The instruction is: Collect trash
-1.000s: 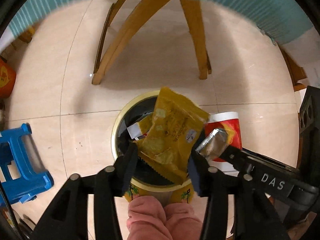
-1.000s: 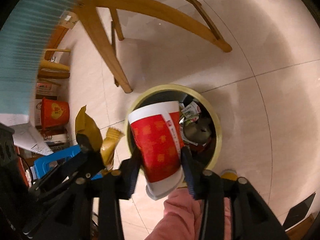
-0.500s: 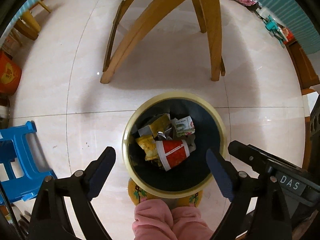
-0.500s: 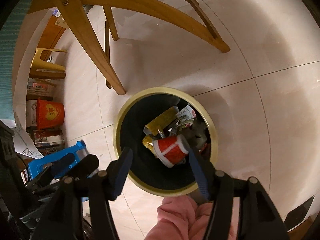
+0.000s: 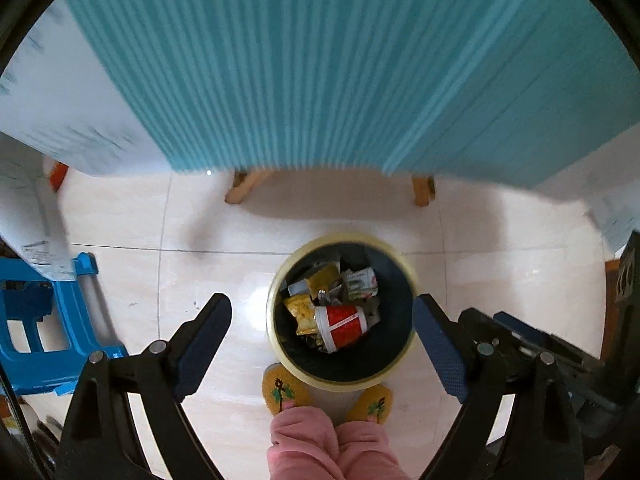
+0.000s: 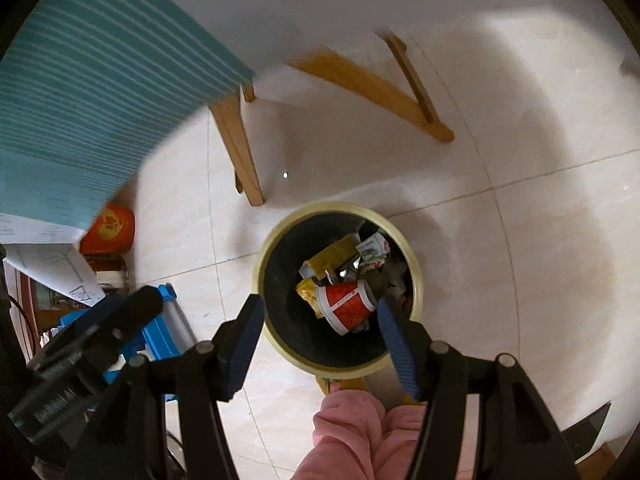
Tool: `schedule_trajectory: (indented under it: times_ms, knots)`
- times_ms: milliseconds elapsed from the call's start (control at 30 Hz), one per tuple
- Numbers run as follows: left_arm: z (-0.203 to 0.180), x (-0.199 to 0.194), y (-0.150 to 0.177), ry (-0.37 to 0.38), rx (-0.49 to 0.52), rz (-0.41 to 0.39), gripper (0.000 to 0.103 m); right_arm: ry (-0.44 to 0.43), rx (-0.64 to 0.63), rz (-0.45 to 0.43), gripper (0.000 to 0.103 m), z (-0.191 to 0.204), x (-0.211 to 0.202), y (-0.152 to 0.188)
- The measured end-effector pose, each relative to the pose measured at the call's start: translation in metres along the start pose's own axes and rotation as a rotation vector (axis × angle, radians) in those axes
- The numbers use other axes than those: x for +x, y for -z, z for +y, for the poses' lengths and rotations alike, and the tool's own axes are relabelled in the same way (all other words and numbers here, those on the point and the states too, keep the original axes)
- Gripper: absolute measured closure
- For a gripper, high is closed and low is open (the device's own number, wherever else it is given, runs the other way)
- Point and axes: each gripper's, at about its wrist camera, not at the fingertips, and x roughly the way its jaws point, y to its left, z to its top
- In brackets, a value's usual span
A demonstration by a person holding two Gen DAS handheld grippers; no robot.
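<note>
Slippers (image 5: 286, 390) show only below the left gripper (image 5: 322, 334).

Glossy floor tiles (image 5: 500, 240) are noted; the bin (image 5: 280, 344) appears smooth plastic, the cup (image 5: 342, 320) paper (red print), table legs (image 6: 240, 148) wooden.

Left gripper (image 5: 322, 320) held open and empty above a round trash bin (image 5: 280, 344).
Red paper cup (image 5: 342, 326) and yellow wrappers (image 5: 302, 312) lie inside.
</note>
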Motion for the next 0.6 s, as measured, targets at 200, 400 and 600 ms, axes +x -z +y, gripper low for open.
schedule_trajectory:
  times_ms: [200, 400, 600]
  knots:
    - [0.004, -0.077, -0.020, 0.000, -0.024, -0.081, 0.012, -0.003, -0.048, -0.067, 0.044, 0.028, -0.061, -0.004]
    - [0.003, -0.151, -0.038, -0.030, 0.009, -0.146, 0.012, -0.013, -0.106, -0.149, 0.044, 0.068, -0.134, -0.011]
    - [-0.002, -0.218, -0.054, -0.027, 0.033, -0.199, 0.012, -0.027, -0.139, -0.193, 0.044, 0.103, -0.206, -0.024]
